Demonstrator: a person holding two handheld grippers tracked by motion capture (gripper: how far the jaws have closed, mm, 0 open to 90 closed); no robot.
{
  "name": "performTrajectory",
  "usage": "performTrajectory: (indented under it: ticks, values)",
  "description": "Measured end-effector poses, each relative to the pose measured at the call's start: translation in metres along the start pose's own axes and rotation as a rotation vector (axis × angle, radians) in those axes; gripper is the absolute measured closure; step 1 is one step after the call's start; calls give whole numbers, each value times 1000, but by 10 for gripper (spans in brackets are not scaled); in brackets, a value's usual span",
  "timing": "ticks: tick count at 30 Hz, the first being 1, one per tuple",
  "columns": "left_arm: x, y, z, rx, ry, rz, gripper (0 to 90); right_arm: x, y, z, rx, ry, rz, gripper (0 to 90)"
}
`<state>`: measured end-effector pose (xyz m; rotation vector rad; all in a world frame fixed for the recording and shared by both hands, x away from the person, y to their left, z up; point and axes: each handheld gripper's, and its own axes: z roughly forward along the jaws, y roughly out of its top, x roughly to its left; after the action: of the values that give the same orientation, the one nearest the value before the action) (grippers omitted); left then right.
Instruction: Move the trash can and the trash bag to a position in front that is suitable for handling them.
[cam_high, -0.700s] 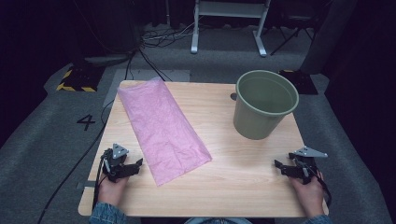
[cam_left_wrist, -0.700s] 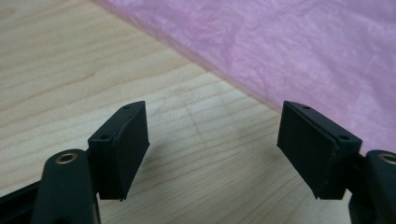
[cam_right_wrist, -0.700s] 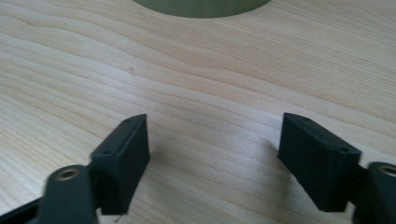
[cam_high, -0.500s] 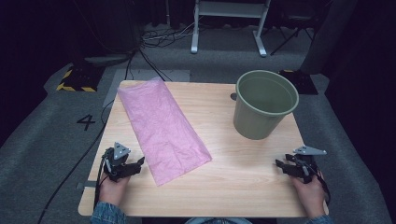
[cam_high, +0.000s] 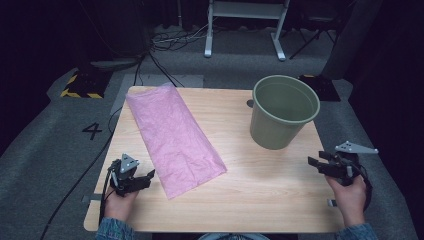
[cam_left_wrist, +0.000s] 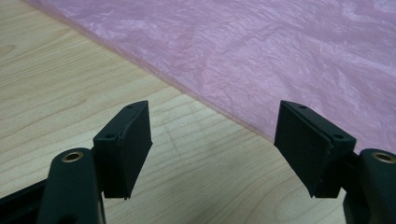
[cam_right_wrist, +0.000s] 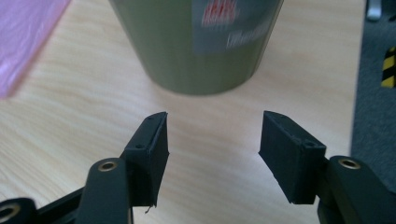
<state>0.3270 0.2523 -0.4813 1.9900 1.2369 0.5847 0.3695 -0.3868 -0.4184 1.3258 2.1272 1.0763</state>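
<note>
Pink bag (cam_high: 172, 137) just beyond empty left tongs (cam_left_wrist: 212, 144), untouched.

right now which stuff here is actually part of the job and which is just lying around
Part of the job:
- pink plastic bag, flat on the table
- green bin, upright and empty
- left gripper, open beside the bag's edge
- right gripper, open, facing the bin

Just lying about:
- black cables on the floor
- white stand behind the table
- number 4 on the floor
</note>
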Motion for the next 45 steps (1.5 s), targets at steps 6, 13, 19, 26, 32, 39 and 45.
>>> performTrajectory:
  ticks: [6,13,19,26,32,39,45]
  values:
    - [1,-2,-5,-7,4,-2,272,0,29,-13,-37,-19,-36,411]
    - [-1,-4,-7,-7,-3,3,272,0,65,-24,-83,-20,-58,405]
    - [0,-5,-6,-7,-5,4,271,-3,102,-26,-122,-62,-90,388]
    - [0,-6,-4,2,-9,-2,272,-9,129,-14,-157,-94,-85,376]
    - [0,-5,-4,2,-10,2,272,-18,145,14,-90,-123,-61,377]
    - [1,-6,-2,4,-16,2,272,-31,149,43,10,-160,-32,382]
    - [1,-6,-2,8,-18,2,272,-34,145,47,19,-106,-14,401]
